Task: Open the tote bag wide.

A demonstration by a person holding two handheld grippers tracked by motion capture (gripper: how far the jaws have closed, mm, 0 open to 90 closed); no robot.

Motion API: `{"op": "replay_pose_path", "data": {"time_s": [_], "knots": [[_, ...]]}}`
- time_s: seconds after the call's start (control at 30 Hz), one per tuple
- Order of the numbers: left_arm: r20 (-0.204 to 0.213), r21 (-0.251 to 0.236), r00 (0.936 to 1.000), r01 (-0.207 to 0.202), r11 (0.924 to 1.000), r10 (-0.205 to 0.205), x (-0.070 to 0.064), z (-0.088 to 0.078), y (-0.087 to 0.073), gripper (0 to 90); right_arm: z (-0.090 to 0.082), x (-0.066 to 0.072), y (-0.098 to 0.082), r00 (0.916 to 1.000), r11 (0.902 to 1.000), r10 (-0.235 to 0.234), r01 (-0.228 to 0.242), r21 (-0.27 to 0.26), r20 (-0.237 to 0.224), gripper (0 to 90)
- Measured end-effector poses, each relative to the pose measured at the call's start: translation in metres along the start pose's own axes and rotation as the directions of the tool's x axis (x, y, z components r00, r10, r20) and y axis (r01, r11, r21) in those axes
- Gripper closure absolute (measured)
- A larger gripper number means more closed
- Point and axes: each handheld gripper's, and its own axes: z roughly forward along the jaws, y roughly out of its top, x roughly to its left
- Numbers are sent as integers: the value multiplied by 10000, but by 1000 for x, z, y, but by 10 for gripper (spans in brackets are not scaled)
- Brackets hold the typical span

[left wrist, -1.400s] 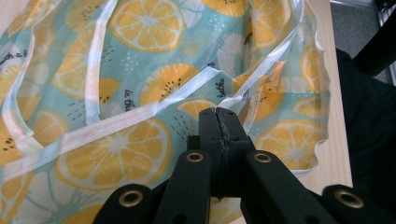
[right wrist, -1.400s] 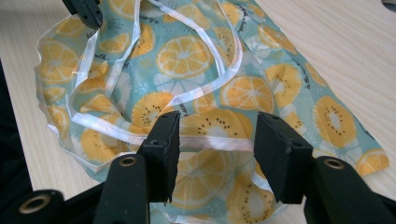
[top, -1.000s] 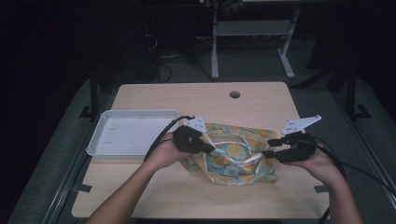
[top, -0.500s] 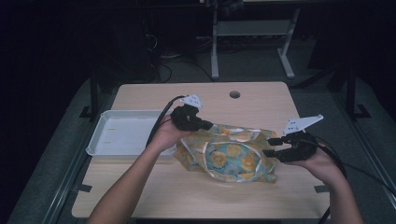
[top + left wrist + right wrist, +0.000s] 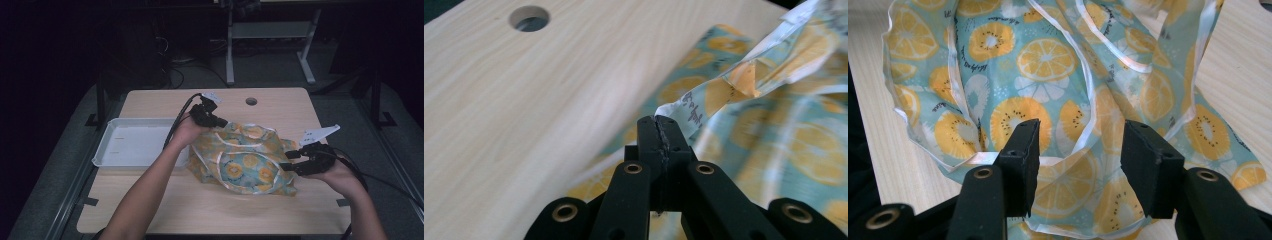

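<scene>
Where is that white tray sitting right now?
In the high view the white tray sits on the left side of the wooden table, just left of the fruit-print cloth and the person's left forearm.

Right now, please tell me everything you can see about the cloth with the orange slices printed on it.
The cloth looks thin and glossy, teal with orange and kiwi slice prints and white ribbon-like edging and loops. It lies crumpled on the wooden table, right of the white tray. The left gripper has its jaws shut on one edge and lifts it. The right gripper hangs over it with jaws apart.
</scene>
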Motion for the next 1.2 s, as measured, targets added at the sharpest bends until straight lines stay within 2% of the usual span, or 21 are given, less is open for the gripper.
{"op": "replay_pose_path", "data": {"time_s": [0.13,0.17,0.2,0.23,0.27,0.37,0.4,0.5,0.63,0.8,1.03,1.17,1.2], "knots": [[-254,496,9991,337,9982,-325,12,13,0,899,2,1,0,10000,10000,47,-47,69,-62,491],[-399,626,9984,421,9972,-396,14,14,0,872,2,1,0,10000,10000,45,-44,80,-74,491],[-531,604,9977,460,9971,-428,16,15,-1,790,3,1,0,10000,10000,2,-1,80,-81,491],[-489,545,9973,568,9969,-542,16,15,-1,741,3,1,0,10000,10000,-35,36,90,-77,491],[-455,530,9975,560,9970,-536,15,14,-1,721,3,1,-1,10000,10000,-40,41,91,-82,491],[-695,469,9973,283,9985,-250,12,5,1,645,2,1,-1,10000,9999,54,-54,108,-74,491],[-720,258,9969,336,9991,-317,9,2,1,635,2,1,-2,10000,9999,61,-60,100,-57,491],[-449,-50,9988,209,9998,-211,2,-12,1,623,2,1,-2,10000,10000,44,-43,79,-47,492],[107,121,9999,-37,9999,35,-11,-25,-7,593,1,2,-1,10000,10000,23,-23,30,-44,492],[518,305,9986,-163,9994,147,-28,-34,-20,553,3,3,2,10000,10000,7,-7,59,-9,492],[690,448,9963,-535,9976,503,-45,-36,-34,466,6,-1,7,10000,10000,39,-39,-61,56,503],[826,422,9959,-404,9983,368,-48,-32,-40,457,12,-7,10,9998,9997,219,-219,-70,27,510],[821,477,9958,-435,9979,395,-48,-30,-41,457,15,-9,11,9999,9999,126,-126,-90,18,511]]}}
